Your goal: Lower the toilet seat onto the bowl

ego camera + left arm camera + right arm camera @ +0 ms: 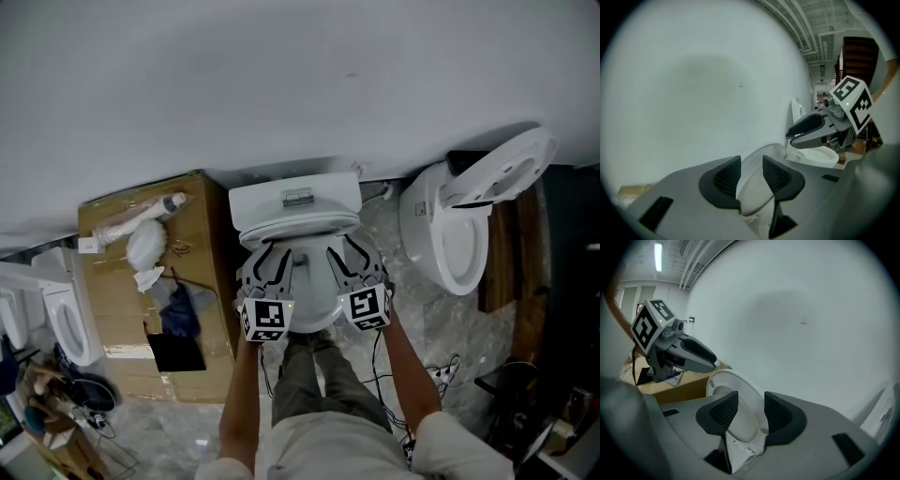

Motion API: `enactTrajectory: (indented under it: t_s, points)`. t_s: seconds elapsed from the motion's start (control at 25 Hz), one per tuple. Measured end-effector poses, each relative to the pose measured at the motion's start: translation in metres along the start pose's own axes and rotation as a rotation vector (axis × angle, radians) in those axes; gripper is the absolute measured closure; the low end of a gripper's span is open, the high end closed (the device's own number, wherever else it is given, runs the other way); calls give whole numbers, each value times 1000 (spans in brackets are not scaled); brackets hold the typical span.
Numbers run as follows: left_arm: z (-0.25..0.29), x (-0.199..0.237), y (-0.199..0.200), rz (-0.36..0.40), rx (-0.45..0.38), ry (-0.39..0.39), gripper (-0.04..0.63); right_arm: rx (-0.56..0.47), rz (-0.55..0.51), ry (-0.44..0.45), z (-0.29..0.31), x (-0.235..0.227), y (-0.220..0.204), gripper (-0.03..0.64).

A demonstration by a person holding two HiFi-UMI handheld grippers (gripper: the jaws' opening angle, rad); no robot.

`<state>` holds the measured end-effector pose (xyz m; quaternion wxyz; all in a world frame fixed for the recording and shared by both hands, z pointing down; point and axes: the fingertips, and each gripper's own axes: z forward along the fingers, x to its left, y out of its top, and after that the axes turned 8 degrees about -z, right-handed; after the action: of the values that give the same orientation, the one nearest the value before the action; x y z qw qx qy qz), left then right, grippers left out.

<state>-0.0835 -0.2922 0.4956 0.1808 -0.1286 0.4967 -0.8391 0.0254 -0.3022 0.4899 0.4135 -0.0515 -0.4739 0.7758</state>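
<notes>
Toilet seat (746, 390) tilts half-lowered, long axis out from tank (295, 199); right tool (751, 404) clamps its rim, left tool (751, 168) narrowly apart.

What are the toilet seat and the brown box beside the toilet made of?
The toilet seat looks like moulded plastic, though I can't be sure: it is white and smooth, with a soft sheen and a thin rim. The brown box looks like cardboard: it is matte tan, with flat panels and folded edges.

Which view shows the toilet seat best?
Right gripper view: the toilet seat shows ring and opening between the fingers. Left gripper view gives a slice; in the head view the grippers cover most of it.
</notes>
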Motion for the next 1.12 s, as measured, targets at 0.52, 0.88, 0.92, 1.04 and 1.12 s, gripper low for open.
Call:
enactTrajectory:
  t_s: [0.52, 0.88, 0.92, 1.04, 1.12]
  points:
    - [32, 15, -15, 22, 28, 5, 413, 33, -32, -21, 36, -11, -13, 443]
    - [42, 26, -24, 33, 39, 20, 405, 81, -64, -38, 59, -17, -29, 440]
    - [44, 26, -25, 34, 38, 19, 403, 84, -64, -38, 61, -18, -31, 439]
    - [46, 27, -25, 43, 33, 23, 403, 85, -70, -51, 67, -20, -35, 437]
    - [46, 29, -24, 49, 30, 29, 403, 84, -67, -63, 68, -23, -35, 437]
